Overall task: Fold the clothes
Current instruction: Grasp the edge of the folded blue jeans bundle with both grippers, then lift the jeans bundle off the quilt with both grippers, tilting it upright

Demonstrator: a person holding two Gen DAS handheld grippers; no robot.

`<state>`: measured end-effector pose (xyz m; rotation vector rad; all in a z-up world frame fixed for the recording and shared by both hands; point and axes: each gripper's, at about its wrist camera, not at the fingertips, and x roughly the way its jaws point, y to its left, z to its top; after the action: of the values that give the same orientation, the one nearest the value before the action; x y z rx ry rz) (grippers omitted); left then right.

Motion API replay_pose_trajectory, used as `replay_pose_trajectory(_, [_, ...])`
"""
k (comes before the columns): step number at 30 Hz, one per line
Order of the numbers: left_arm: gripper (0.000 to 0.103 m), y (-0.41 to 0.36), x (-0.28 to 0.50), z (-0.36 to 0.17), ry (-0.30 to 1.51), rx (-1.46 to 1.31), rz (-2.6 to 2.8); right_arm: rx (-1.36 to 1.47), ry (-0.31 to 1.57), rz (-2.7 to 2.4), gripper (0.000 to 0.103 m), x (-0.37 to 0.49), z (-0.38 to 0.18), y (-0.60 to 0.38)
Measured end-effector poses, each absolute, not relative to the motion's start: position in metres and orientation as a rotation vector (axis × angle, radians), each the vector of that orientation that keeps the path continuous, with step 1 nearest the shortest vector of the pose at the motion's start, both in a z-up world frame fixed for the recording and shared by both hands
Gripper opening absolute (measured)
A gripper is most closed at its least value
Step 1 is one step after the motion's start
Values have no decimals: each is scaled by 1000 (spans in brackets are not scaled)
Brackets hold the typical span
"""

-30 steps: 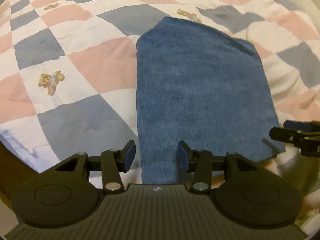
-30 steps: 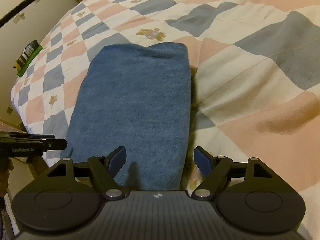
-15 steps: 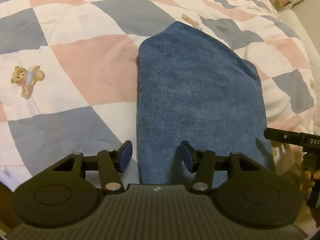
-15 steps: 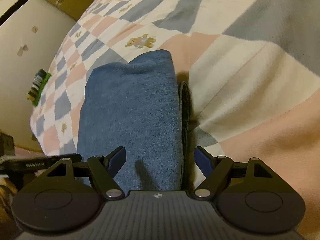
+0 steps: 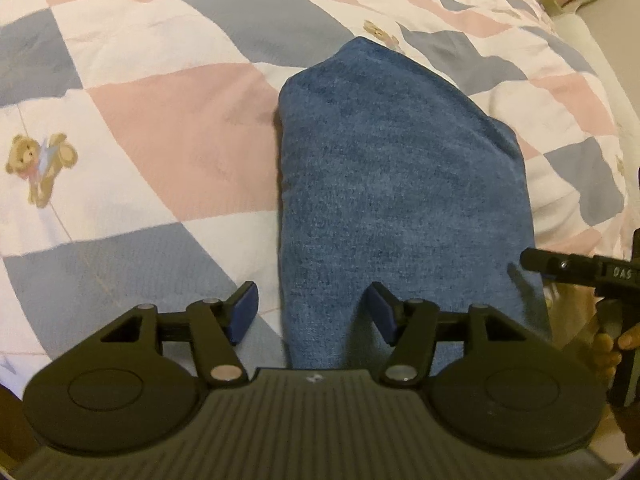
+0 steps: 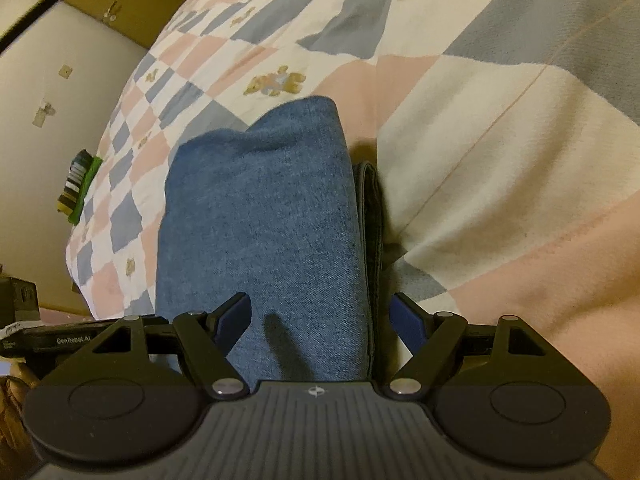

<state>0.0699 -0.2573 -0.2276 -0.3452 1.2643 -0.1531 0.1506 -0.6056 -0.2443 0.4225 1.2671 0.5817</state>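
We see a quilt [image 5: 168, 140] of pink, grey-blue and white squares spread across the whole bed, with small teddy bears [image 5: 38, 168] printed on some of the white squares. On it lies the folded blue garment [image 5: 400, 208], a thick denim-like bundle running from the near edge of the bed toward the far side, its far end bunched into a rounded peak. In the right wrist view a darker strip of the same garment [image 6: 370, 240] shows along its right side. Our left gripper [image 5: 312, 314] sits at the near end with its fingers spread apart, straddling the left edge of the garment and grasping nothing. Our right gripper [image 6: 320, 322] is likewise released, its fingers wide on either side of the garment's right edge. A small green and dark object [image 6: 78, 188] lies off the far left edge of the bed.
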Motion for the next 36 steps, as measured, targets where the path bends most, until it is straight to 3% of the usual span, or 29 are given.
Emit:
replay_pose_trajectory(16, [55,-252,121,-224,1323,-105,-465,526,1141,239,78,126,-227,-588])
replay_pose_trajectory(24, [55,-236,155,-217,1335,128,-868,584,898,-125,74,24,-175,-510])
replay_pose_trajectory(29, [55,-234,158,-216,1344,308,-1016,755,892,-251,60,-26,-185,-451])
replay_pose_trajectory(32, [55,-236,157,-215,1348,401,-1072,836,900,-305,34,-46,-198,-429])
replay_pose_trajectory(33, [55,-238,156,-214,1342,420,-1087,856,898,-317,29,-51,-202,-424])
replay_pose_trajectory(36, [55,-245,155,-210,1299,481,-1138,913,857,-379,25,-70,-214,-418])
